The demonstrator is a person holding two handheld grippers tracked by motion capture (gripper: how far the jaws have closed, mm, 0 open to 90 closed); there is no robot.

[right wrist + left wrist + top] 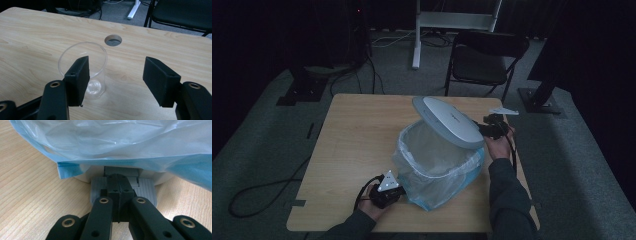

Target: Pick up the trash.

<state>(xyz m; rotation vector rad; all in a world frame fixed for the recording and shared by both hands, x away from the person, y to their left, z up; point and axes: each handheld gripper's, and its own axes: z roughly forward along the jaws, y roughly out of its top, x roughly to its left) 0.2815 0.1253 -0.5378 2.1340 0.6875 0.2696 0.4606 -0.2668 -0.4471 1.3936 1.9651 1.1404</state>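
Grey pedal (pixel 147 188), blue-edged clear bag (pixel 120 147)

A thin, crinkled, translucent plastic liner (pixel 432 160) with a blue edge was seen in the bin, under a smooth, glossy white lid (pixel 447 121). The desk (pixel 357 135) was matt, light wood-grain. The ribbed grey pedal (pixel 147 188) looked plastic. A clear, glossy cup (pixel 85 67) was seen.
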